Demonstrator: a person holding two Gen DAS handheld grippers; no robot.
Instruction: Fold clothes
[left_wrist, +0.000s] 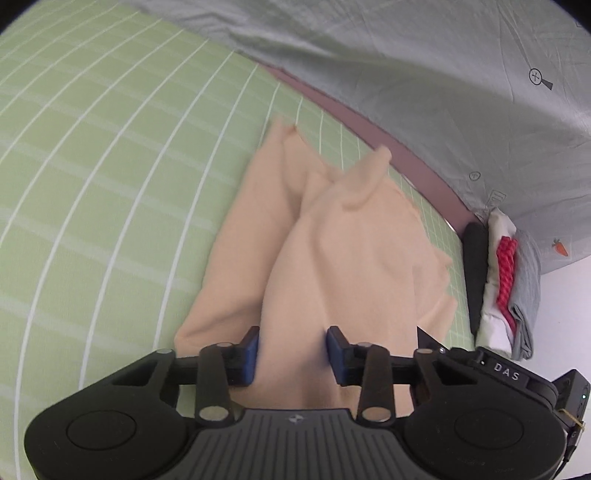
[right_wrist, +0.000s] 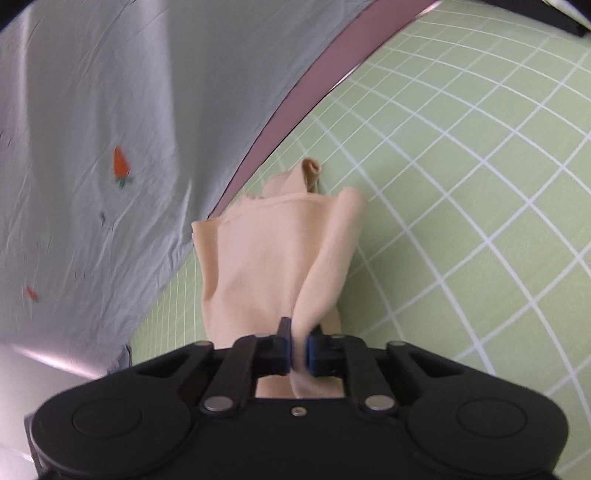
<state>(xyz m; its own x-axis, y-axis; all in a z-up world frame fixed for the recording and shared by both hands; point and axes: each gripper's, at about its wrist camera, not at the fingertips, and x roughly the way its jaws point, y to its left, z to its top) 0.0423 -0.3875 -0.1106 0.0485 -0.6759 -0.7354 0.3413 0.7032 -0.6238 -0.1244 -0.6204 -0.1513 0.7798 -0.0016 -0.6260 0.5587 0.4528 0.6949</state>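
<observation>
Left view only: stack of folded clothes (left_wrist: 511, 288) at mat (left_wrist: 110, 184) edge. One peach cloth (left_wrist: 332, 258) on mat; left hand-held gripper (left_wrist: 291, 354) released astride it, right hand-held gripper (right_wrist: 297, 352) clenched on fold.

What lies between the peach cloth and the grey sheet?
In the left wrist view, green grid mat and a mauve strip separate peach cloth from grey sheet.

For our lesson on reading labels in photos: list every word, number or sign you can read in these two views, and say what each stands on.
"DAS": on the black body of the left gripper, right side.
Circled-cross marks and small outline prints on the grey sheet: signs only, no words legible.
Right wrist view: no text; only carrot pictures on the sheet.
</observation>
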